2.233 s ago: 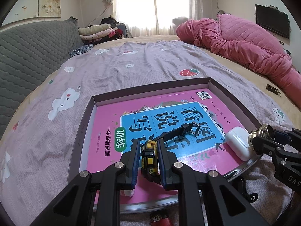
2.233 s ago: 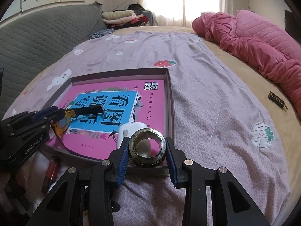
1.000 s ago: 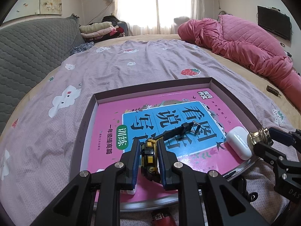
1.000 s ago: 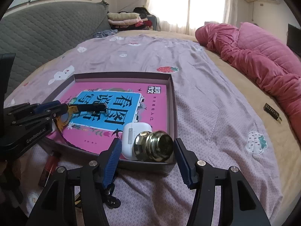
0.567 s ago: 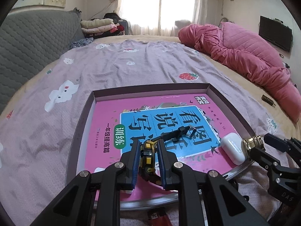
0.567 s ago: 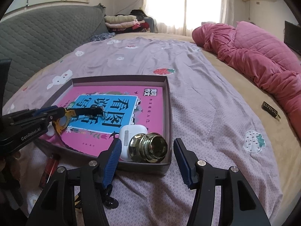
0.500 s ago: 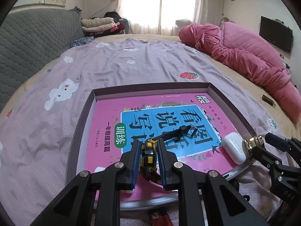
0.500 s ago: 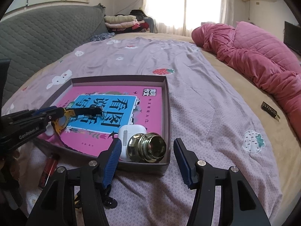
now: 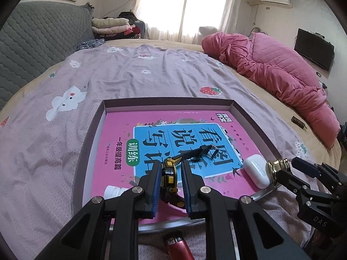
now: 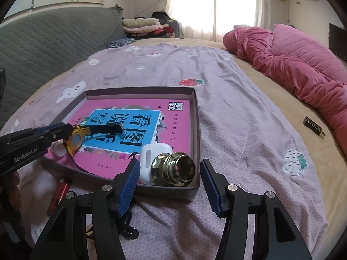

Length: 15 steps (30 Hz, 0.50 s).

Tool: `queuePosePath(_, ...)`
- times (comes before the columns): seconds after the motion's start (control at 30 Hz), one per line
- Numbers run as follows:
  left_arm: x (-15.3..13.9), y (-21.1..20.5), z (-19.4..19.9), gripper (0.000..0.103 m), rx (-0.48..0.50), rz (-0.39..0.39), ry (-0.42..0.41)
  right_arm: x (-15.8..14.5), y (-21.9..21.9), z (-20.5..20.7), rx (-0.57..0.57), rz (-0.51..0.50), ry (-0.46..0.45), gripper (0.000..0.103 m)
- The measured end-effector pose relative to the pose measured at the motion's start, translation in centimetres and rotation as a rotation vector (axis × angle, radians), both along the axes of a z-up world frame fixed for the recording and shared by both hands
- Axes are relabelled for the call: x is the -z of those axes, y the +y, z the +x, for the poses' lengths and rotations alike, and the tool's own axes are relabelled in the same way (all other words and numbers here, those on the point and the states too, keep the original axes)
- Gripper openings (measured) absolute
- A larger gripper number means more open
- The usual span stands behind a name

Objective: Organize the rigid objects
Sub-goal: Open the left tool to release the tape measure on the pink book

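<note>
A yellow wristwatch (image 9: 170,174) with a black strap hangs just above the pink book (image 9: 151,134), and my left gripper (image 9: 171,179) is shut on its case. The book lies in a shallow brown box (image 9: 164,103). In the box's near right corner a brass door knob (image 10: 173,169) rests beside a white earbud case (image 10: 151,153). My right gripper (image 10: 170,181) is open just in front of the knob, its blue pads apart on either side and clear of it. The right wrist view also shows the left gripper (image 10: 67,131) holding the watch (image 10: 76,139).
A red lighter (image 9: 175,247) lies on the bedspread before the box, and a white cap (image 9: 113,191) sits inside at the near left. A small dark bar (image 10: 313,125) lies right, near the pink quilt (image 10: 303,65). A grey headboard is left.
The right gripper has let go of the brass knob, which now rests in the box corner, and has opened and drawn back. The left gripper still holds the watch, barely moved.
</note>
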<state>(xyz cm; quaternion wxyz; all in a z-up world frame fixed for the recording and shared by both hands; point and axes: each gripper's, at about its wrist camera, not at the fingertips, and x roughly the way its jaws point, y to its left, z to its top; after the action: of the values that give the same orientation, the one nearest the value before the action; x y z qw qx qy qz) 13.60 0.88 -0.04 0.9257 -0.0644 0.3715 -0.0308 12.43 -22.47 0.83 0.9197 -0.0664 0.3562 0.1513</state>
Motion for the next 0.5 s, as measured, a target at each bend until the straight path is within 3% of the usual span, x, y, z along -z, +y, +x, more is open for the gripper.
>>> queuePosePath(0.5,-0.7,0.0,-1.8,0.019,0.027,0.013,-0.025,0.2,-0.5,0.6,0.022,0.029,0.029,0.059)
